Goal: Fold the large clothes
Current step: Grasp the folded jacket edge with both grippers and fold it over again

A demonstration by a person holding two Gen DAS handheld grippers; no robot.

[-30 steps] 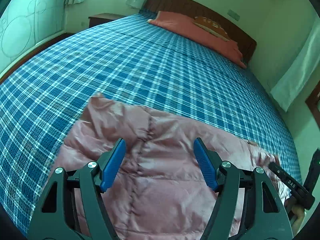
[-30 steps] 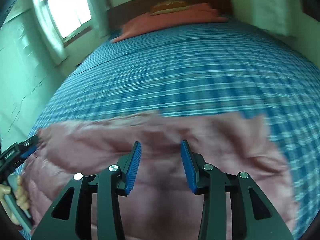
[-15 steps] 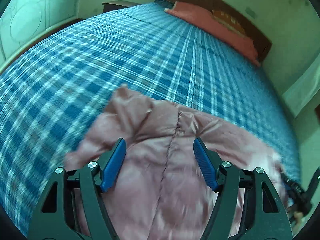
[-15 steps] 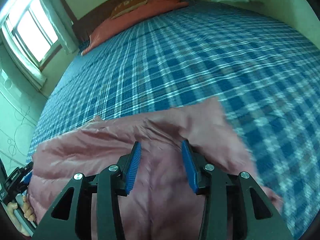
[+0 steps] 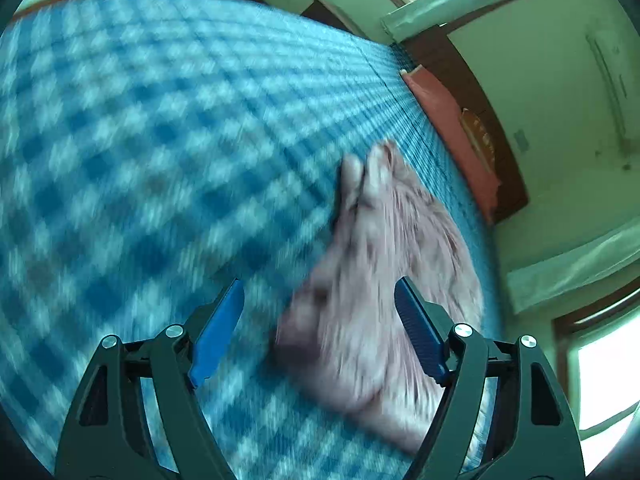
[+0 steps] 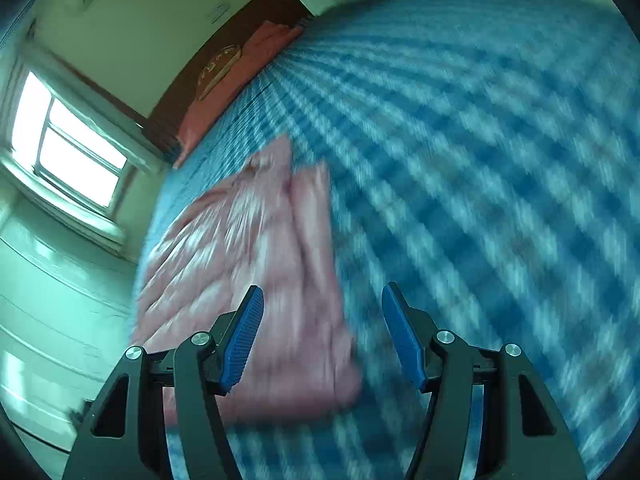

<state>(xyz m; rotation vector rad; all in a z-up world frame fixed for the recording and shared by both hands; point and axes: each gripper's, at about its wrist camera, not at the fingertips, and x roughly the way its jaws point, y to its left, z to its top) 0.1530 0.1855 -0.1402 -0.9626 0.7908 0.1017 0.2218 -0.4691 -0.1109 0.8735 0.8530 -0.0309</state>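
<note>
A pink padded jacket (image 5: 384,280) lies on the blue plaid bed (image 5: 140,160), blurred by motion. In the left wrist view it stretches from the middle toward the lower right, and my left gripper (image 5: 320,332) hovers above its left edge with jaws opening and nothing pressed between the blue pads. In the right wrist view the jacket (image 6: 256,264) lies left of centre. My right gripper (image 6: 322,336) is above the jacket's right edge, jaws opening, and the pads do not press on the cloth.
Orange-red pillows (image 5: 452,136) lean on a dark wooden headboard (image 6: 240,32) at the head of the bed. A bright window (image 6: 68,140) and pale wardrobe doors (image 6: 52,320) are at the left of the right wrist view. Plaid bedspread (image 6: 500,160) spreads wide beside the jacket.
Both views have rolled and swung sideways: the left gripper toward the jacket's left edge, the right toward its right edge. Both pairs of jaws stand wider. The jacket now lies off-centre in each view.
</note>
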